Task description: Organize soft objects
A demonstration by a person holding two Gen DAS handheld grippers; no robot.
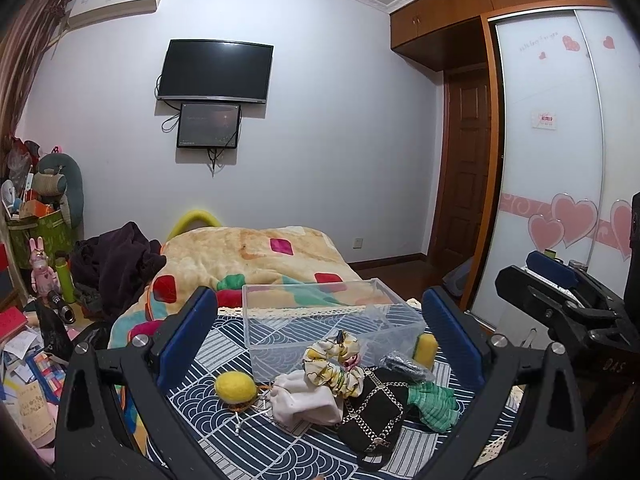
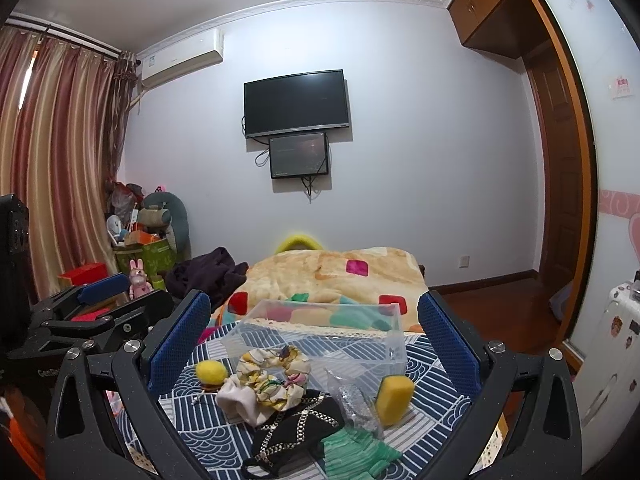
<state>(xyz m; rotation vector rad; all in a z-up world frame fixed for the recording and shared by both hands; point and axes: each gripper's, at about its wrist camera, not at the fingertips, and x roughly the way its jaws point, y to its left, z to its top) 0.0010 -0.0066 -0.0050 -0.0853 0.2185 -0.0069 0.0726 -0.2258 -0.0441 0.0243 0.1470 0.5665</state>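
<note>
A pile of soft things lies on a blue patterned cloth [image 1: 224, 408]: a yellow felt ball [image 1: 235, 387] [image 2: 211, 372], a floral scrunchie [image 1: 332, 368] [image 2: 274, 376], a cream pouch [image 1: 304, 398] [image 2: 238, 400], a black chain-trimmed piece [image 1: 374, 412] [image 2: 296, 428], green pleated fabric [image 1: 434, 404] [image 2: 356, 452] and a yellow sponge [image 1: 425, 350] [image 2: 394, 400]. A clear plastic box [image 1: 332, 320] [image 2: 320, 332] stands empty behind them. My left gripper [image 1: 320, 344] and right gripper [image 2: 316, 344] are both open and empty, held above the pile.
A bed with a patchwork blanket [image 1: 256, 256] lies beyond the box, dark clothes [image 1: 116, 264] on its left. Clutter and toys [image 1: 44, 272] fill the left floor. A wardrobe with heart decals [image 1: 560, 160] stands on the right. The other gripper shows at the right edge [image 1: 568, 304] and left edge [image 2: 80, 312].
</note>
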